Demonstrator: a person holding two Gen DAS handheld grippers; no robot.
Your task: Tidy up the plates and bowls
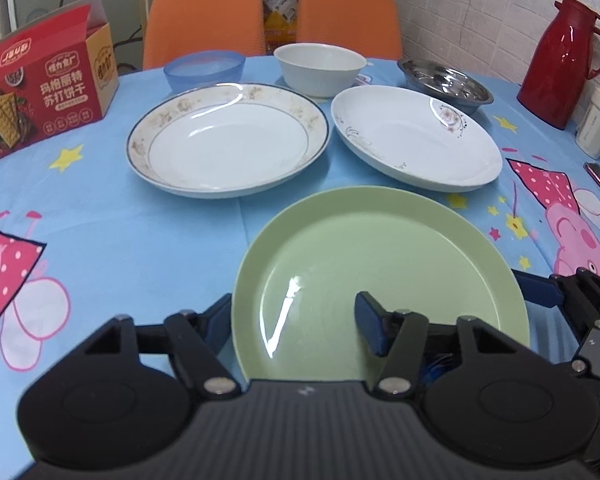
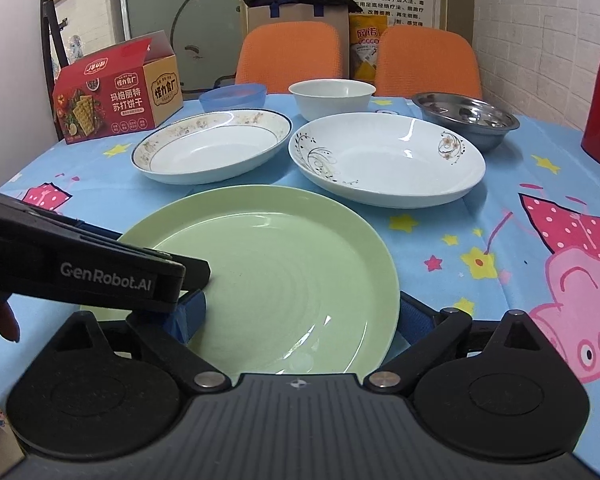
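Blue cartoon tablecloth (image 1: 112,240); green plate (image 1: 380,280) near edge, both tongs spread wide astride its rim: left gripper (image 1: 296,320), right gripper (image 2: 300,316). Risk: smooth rim slipping, plate striking white plates (image 2: 388,160) beyond

Even, cool indoor light; overhead glare streaks the glossy pale green round plate (image 1: 380,280) and the two white ceramic plates behind. Shadows stay soft. Fisheye bends the tabletop's edges; corners vignette dark.

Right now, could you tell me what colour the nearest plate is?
The nearest plate is plain pale green, clearest in the right wrist view.
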